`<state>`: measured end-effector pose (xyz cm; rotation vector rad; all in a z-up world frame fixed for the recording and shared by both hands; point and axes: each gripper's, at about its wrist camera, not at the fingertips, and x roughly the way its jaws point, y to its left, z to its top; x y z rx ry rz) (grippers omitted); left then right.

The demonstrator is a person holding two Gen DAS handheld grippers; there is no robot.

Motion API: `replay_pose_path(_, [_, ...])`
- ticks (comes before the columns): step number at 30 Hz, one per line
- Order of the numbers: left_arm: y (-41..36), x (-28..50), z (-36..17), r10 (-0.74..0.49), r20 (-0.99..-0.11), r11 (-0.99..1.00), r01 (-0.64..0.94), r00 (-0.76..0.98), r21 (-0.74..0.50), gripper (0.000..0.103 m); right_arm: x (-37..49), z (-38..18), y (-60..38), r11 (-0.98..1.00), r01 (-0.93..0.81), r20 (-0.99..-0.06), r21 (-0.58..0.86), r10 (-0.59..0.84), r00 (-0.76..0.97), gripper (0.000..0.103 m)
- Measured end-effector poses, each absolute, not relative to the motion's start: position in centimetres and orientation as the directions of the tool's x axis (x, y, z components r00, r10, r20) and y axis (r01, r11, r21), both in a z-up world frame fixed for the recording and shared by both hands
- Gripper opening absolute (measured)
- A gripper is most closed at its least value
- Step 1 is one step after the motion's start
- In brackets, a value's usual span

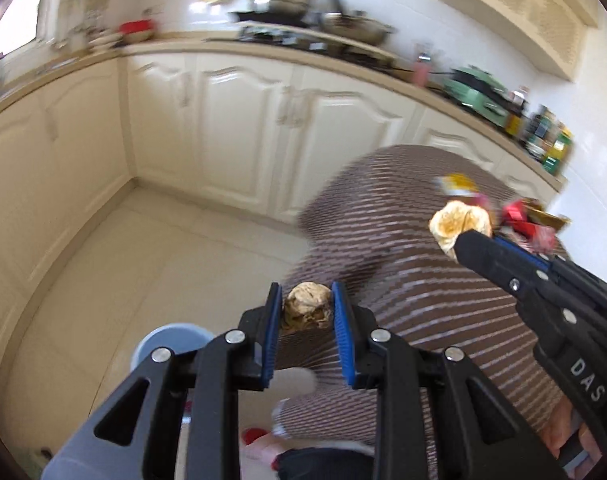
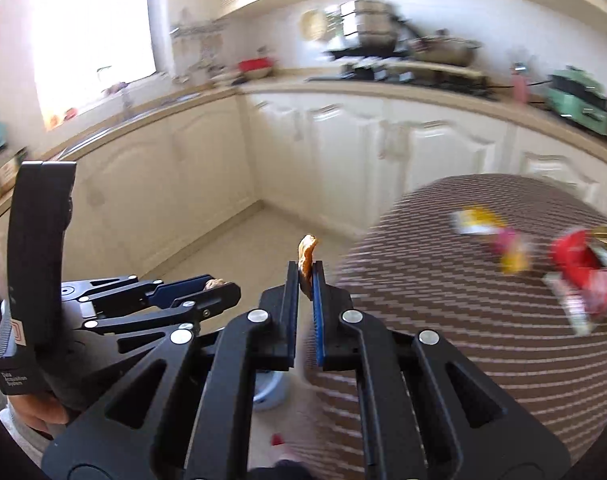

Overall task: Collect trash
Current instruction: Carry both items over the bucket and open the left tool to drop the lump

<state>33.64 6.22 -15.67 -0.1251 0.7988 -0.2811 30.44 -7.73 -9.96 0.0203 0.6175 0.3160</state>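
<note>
- Left gripper (image 1: 306, 305): fingers (image 1: 274, 312) part-way apart, blue pads pinching a crumpled brown scrap (image 1: 306, 306) at both sides
- Right gripper (image 2: 304, 276): fingers (image 2: 291, 292) nearly pressed together, clamping a thin flat orange-brown peel (image 2: 306, 256) edge-on; from the left wrist view the same piece shows as a round pale disc
- Both grippers held over the near edge of a round table with a striped brown cloth (image 2: 443, 312)
- Wrappers in yellow (image 2: 477, 219), pink (image 2: 511, 254) and red (image 2: 583, 264) lie on the far right of the cloth, blurred
- Pale blue bin (image 1: 171, 340) on the tiled floor below the left gripper
- White cabinets (image 1: 239, 128) and a cluttered counter behind
</note>
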Motion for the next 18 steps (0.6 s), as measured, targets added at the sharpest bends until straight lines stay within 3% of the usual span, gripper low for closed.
replay_pose_path(8, [18.4, 35.1, -24.4, -0.176, -0.784, 0.969, -0.036, 0.595, -0.245, 0.025, 34.8, -19.0, 4.4, 0.896, -0.412, -0.708, 0.164, 0.398, 0.584, 0.007])
replay_pose_path(18, [24.0, 39.0, -35.4, -0.153, -0.864, 0.946, -0.183, 0.479, -0.269, 0.025, 39.4, -29.6, 10.1, 0.890, -0.407, -0.822, 0.206, 0.383, 0.422, 0.007])
